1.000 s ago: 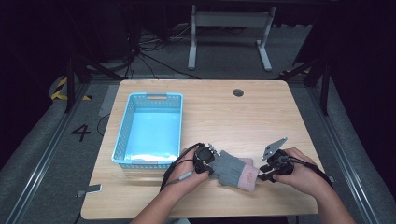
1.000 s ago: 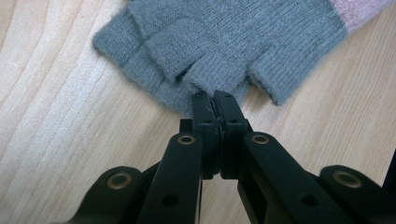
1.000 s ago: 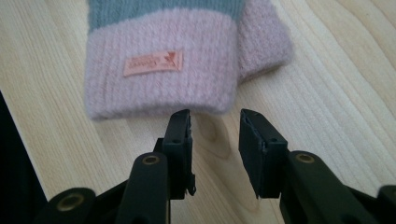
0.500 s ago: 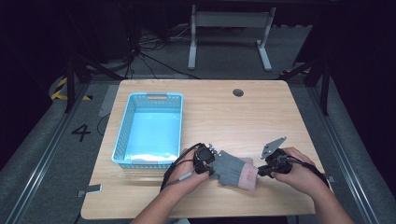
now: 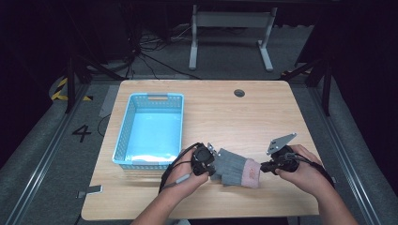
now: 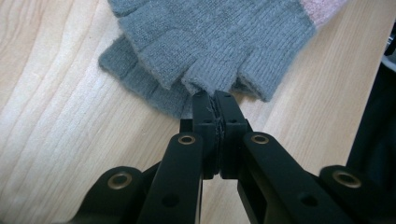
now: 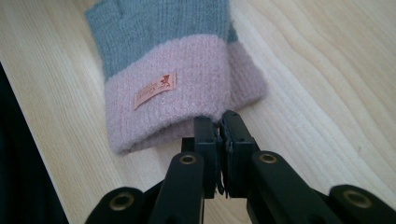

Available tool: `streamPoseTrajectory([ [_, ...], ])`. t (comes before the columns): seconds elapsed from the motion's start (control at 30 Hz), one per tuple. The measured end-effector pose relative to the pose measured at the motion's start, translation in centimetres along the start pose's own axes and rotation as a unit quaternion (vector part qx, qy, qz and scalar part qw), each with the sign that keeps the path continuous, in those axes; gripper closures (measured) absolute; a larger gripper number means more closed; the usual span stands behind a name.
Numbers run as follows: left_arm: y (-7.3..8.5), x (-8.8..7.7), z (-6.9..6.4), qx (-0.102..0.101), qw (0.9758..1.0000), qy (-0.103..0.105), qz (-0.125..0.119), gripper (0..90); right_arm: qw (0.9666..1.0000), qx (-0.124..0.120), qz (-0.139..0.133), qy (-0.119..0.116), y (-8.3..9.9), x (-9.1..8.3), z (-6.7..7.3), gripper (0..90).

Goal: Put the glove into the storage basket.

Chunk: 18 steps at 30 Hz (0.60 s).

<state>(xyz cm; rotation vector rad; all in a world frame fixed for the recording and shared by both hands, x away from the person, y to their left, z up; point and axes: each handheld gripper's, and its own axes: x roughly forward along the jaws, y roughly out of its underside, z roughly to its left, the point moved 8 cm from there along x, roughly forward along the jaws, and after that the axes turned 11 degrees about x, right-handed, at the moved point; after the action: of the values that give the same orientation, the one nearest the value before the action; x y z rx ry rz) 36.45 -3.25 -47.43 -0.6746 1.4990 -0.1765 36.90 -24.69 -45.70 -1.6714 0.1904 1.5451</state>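
Grey knitted fingerless glove with pink cuff (image 5: 236, 168): long axis left–right between tongs. Left gripper (image 6: 215, 100) clenched on finger end; right gripper (image 7: 220, 122), jaws just closing, pinches cuff.

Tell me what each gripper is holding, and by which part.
Both hold the same grey glove. The left gripper is shut on its finger end; the right gripper, whose jaws have just been closing, pinches the edge of the pink cuff.

Glove (image 5: 237, 167) on table (image 5: 263, 112), right of basket (image 5: 123, 138)
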Motion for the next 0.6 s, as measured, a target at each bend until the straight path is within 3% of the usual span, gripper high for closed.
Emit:
streamPoseTrajectory([
  [0.6, 0.3, -0.8, -1.3, 0.003, 1.0, 0.006, 0.001, 88.9, 0.9993, -0.002, -0.028, 0.024, -1.8, 0.5, -1.1, 87.2],
])
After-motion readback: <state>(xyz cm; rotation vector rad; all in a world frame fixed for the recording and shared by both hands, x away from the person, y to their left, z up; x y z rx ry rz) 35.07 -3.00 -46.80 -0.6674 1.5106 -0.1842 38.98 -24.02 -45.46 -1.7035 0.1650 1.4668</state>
